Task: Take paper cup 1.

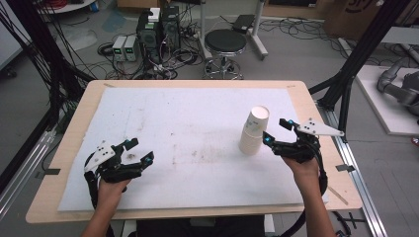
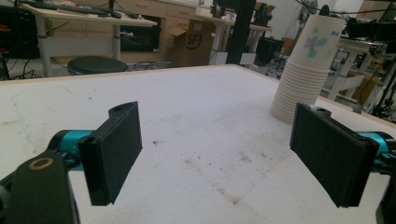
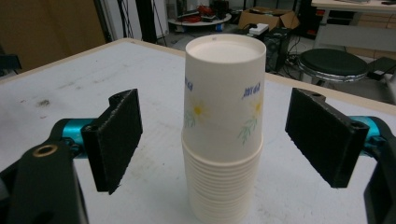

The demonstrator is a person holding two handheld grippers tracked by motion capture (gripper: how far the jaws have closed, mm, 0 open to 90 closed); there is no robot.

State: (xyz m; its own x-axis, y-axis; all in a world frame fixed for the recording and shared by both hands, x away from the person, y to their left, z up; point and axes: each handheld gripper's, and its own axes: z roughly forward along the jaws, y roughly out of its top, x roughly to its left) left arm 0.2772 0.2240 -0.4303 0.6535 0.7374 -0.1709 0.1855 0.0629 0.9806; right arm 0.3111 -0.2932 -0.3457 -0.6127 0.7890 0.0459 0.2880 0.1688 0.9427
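- The worktop (image 1: 74, 143) is a pale wooden board, and a white, lightly stained mat (image 1: 188, 128) covers nearly all of it, leaving a wooden margin round the edges.
- Beyond the far edge, on the floor, stand a black round stool (image 1: 225, 43) and a cluster of computer boxes (image 1: 157, 30) with tangled cables (all well apart from the work).
- The stack of paper cups (image 1: 253, 131) stands upside down on the right half of the mat, closed bottoms upward; it leans a little in the high view. The cups are white with a small flower print, and the rims of the lower ones form tight rings near the base.
- The right tool (image 1: 277, 132) sits at the right of the mat, held in the person's right hand (image 1: 302, 165). Its jaws are spread wide and stand on either side of the stack without touching it; in the right gripper view the stack rises between the two black pads, with clear gaps at both sides.
- The left tool (image 1: 140, 151) hovers low over the near left part of the mat, held in the left hand (image 1: 111, 190), well apart from the cups. Its jaws are likewise spread, with nothing between them; in the left gripper view the stack appears far off, beyond one pad.
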